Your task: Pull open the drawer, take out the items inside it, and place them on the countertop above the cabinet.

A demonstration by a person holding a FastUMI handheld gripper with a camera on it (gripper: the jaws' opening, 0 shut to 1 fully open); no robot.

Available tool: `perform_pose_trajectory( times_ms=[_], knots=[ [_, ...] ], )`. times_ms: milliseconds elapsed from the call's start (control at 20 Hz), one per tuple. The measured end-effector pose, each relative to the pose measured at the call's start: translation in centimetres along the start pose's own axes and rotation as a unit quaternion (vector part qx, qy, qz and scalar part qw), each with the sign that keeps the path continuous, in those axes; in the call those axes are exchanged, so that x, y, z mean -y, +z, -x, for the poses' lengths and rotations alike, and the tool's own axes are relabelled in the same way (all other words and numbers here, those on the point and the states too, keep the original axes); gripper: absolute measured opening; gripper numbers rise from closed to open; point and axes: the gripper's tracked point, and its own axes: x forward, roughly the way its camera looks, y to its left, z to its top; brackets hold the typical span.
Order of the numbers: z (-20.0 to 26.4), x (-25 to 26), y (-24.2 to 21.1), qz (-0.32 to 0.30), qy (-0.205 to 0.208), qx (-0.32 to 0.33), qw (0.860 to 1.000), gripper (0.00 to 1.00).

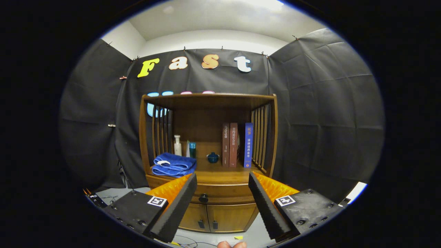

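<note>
A wooden cabinet stands ahead against the booth wall. Its drawer sits closed below the countertop, with a round dark knob on its front. My gripper is open and well short of the cabinet. The knob lies beyond the fingers, closer to the left fingertip than to the right one. Nothing is between the fingers. The drawer's contents are hidden.
On the countertop lie a folded blue towel, a white pump bottle, a teal container, a small blue lidded pot and three upright books. Two lower doors sit under the drawer. Cables trail on the floor.
</note>
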Motion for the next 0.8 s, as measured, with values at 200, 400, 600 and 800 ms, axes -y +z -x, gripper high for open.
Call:
perform_pose_trajectory(
  times_ms=[200,400,600,800],
  knots=[
    [-2.7,-0.1,-6.3,-0.014,-0.006,-0.009,1.000,0.99],
    [-5.4,-0.4,-12.2,-0.013,-0.009,-0.020,1.000,0.99],
    [-8.8,-1.5,-17.3,-0.011,0.001,-0.045,0.999,0.99],
    [-12.3,-3.1,-20.4,-0.013,0.017,-0.065,0.998,0.99]
  ],
)
